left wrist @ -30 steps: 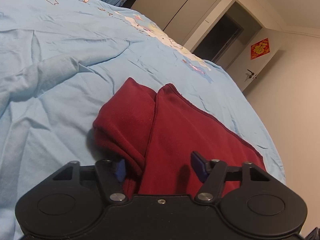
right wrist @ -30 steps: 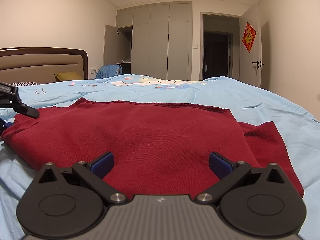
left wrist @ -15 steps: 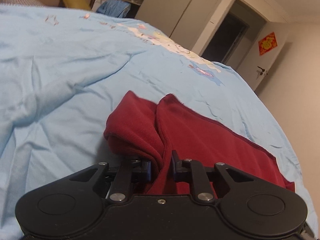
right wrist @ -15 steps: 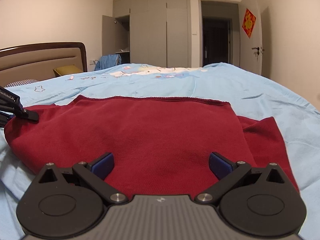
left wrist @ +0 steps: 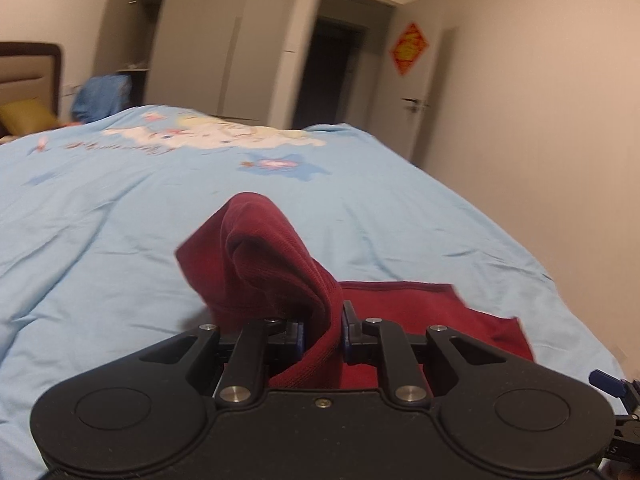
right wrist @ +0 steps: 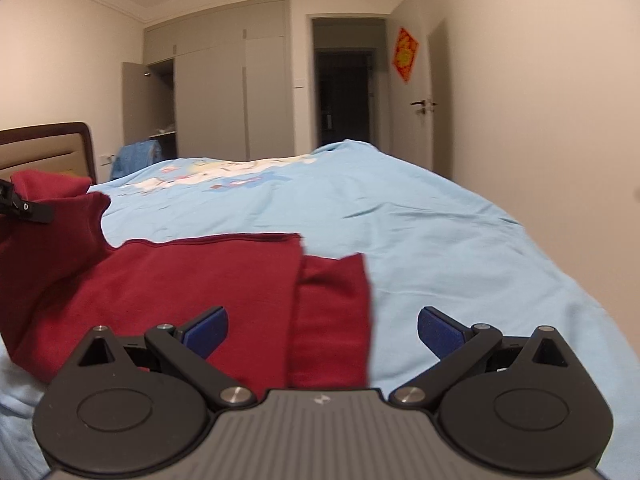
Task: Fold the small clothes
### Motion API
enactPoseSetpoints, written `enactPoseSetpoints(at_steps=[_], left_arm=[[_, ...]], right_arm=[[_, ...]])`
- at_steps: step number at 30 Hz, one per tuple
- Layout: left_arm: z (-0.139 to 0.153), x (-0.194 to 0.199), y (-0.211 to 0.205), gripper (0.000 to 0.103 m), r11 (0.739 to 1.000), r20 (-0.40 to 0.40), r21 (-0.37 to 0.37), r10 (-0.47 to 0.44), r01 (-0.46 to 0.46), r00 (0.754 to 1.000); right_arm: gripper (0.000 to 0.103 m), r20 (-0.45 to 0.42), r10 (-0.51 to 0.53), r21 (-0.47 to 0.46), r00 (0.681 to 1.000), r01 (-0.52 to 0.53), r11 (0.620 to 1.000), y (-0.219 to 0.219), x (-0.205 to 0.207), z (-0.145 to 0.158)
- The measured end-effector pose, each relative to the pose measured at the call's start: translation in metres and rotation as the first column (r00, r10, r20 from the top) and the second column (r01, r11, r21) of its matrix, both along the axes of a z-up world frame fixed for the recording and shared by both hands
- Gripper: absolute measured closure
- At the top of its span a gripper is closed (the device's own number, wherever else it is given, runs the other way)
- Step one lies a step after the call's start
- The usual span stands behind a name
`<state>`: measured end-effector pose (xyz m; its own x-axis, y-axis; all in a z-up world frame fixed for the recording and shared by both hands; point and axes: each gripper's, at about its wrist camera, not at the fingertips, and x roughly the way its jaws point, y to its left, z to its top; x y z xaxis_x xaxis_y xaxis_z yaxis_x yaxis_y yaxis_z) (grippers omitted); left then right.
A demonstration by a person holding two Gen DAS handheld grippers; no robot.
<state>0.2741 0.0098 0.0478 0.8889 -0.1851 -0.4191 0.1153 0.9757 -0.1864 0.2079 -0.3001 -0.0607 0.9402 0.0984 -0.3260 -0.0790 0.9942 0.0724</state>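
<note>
A dark red garment [right wrist: 192,284] lies on the light blue bedspread [right wrist: 420,232]. My left gripper [left wrist: 323,330] is shut on a bunched fold of the red garment [left wrist: 272,256] and holds that end lifted off the bed. In the right wrist view the lifted end rises at the far left, with part of the left gripper showing at the frame edge. My right gripper [right wrist: 322,330] is open, hovering low over the garment's near right part, where a narrower flap [right wrist: 332,312] sticks out; nothing sits between its blue pads.
The blue bedspread [left wrist: 100,220] spreads wide around the garment, with a cartoon print toward the far end. A brown headboard [right wrist: 48,148] and yellow pillow [left wrist: 24,116] lie far left. Wardrobe [right wrist: 224,92], dark doorway and a wall stand beyond the bed.
My left gripper closed on the garment's left fold and lifted it up and rightward. My right gripper stayed open and shifted right toward the garment's right edge.
</note>
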Motion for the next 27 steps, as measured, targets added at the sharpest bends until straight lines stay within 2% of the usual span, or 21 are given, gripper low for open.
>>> enactPoseSetpoints(at_steps=[7, 12, 14, 17, 19, 23, 25, 27], left_arm=[[-0.028, 0.005, -0.077, 0.086, 0.981, -0.063, 0.076, -0.173, 0.178, 0.983], [-0.048, 0.003, -0.095, 0.084, 0.968, -0.105, 0.135, -0.196, 0.209, 0.975], [-0.05, 0.0, -0.094, 0.075, 0.967, -0.104, 0.13, -0.206, 0.219, 0.973], [-0.05, -0.004, -0.091, 0.068, 0.962, -0.104, 0.089, -0.248, 0.258, 0.963], [-0.05, -0.008, -0.091, 0.056, 0.959, -0.091, 0.1, -0.257, 0.266, 0.962], [-0.049, -0.02, -0.091, 0.042, 0.95, -0.069, 0.108, -0.286, 0.292, 0.956], [-0.048, -0.026, -0.092, 0.025, 0.948, -0.052, 0.12, -0.292, 0.296, 0.955], [-0.047, -0.035, -0.093, 0.02, 0.945, -0.032, 0.153, -0.287, 0.289, 0.957]], right_arm=[[0.0, -0.044, -0.089, 0.055, 0.995, 0.092, 0.994, -0.035, -0.008, -0.011], [0.0, -0.06, -0.1, 0.069, 0.993, 0.104, 0.992, -0.045, -0.013, -0.018], [0.0, -0.067, -0.102, 0.078, 0.993, 0.107, 0.991, -0.046, -0.014, -0.021], [0.0, -0.07, -0.105, 0.083, 0.992, 0.111, 0.99, -0.045, -0.014, -0.023], [0.0, -0.071, -0.104, 0.081, 0.992, 0.109, 0.991, -0.044, -0.014, -0.022], [0.0, -0.073, -0.095, 0.086, 0.993, 0.101, 0.991, -0.044, -0.013, -0.022], [0.0, -0.076, -0.092, 0.092, 0.993, 0.099, 0.991, -0.045, -0.014, -0.022], [0.0, -0.077, -0.091, 0.098, 0.993, 0.099, 0.99, -0.045, -0.014, -0.022]])
